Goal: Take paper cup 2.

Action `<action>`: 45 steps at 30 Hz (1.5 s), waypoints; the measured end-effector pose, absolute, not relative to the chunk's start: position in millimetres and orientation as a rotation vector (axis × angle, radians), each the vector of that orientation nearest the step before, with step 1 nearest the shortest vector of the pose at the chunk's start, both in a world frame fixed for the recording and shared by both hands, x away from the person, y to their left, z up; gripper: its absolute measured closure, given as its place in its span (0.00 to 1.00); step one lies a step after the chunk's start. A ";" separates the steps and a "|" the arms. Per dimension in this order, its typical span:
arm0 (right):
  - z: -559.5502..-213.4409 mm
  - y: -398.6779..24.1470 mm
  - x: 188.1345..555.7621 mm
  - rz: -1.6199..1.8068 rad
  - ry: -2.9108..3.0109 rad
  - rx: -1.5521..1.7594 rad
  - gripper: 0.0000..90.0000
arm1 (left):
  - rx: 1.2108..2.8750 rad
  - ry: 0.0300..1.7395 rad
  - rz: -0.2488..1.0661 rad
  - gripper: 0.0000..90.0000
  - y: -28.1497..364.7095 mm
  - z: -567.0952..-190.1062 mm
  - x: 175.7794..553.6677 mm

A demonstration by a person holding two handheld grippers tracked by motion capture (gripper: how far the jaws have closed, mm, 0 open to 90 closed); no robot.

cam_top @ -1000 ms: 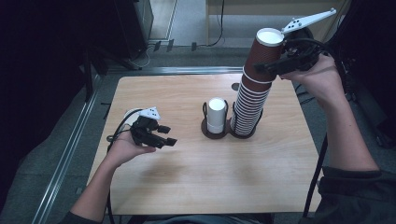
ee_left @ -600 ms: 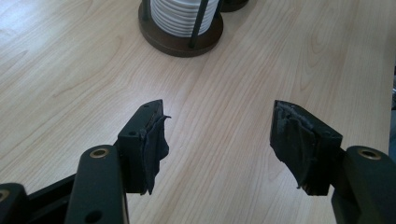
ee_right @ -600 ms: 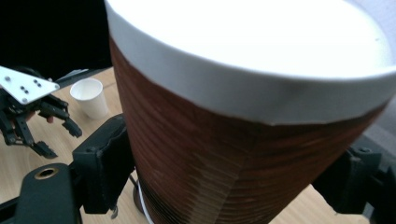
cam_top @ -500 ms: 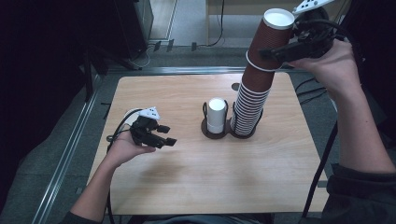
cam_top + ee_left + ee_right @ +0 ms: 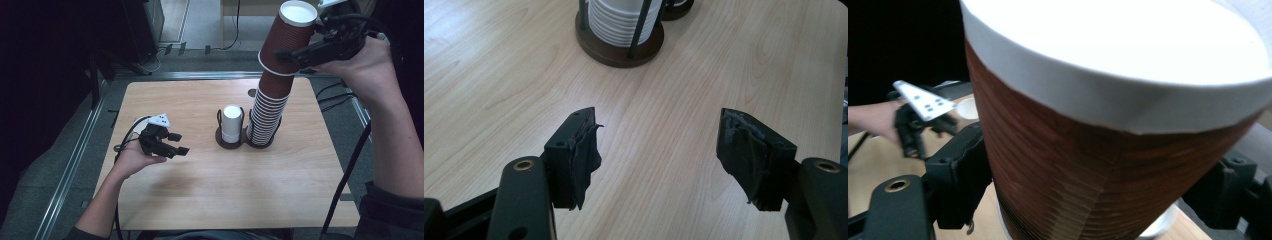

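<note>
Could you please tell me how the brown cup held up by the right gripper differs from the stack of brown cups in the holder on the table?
The brown cup is single and lifted, clamped by the right gripper; the stack of brown cups is many nested cups standing in the holder on the table. The brown cup tilts slightly; the stack of brown cups rises nearly straight. Both are ribbed brown cups with white rims.
</note>
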State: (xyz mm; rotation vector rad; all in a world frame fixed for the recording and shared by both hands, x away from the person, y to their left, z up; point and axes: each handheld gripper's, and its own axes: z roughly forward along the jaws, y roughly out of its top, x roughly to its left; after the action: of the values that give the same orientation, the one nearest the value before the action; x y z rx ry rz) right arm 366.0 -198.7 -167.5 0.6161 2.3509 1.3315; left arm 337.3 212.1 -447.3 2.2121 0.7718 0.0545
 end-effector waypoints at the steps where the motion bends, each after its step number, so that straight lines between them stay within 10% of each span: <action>1: -167.3 -196.4 363.1 1.336 2.364 0.603 0.18 | 2.206 0.776 0.057 0.36 212.0 -447.0 337.2; 45: -339.1 -145.1 322.7 1.416 2.645 0.474 0.18 | 2.212 0.709 0.053 0.54 202.0 -446.1 328.4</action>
State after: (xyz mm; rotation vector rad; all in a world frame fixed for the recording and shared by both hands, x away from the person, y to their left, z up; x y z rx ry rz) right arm 322.7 -145.1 -339.1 0.4738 2.6445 1.4161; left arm 328.4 202.0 -446.1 2.2122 0.7090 0.0527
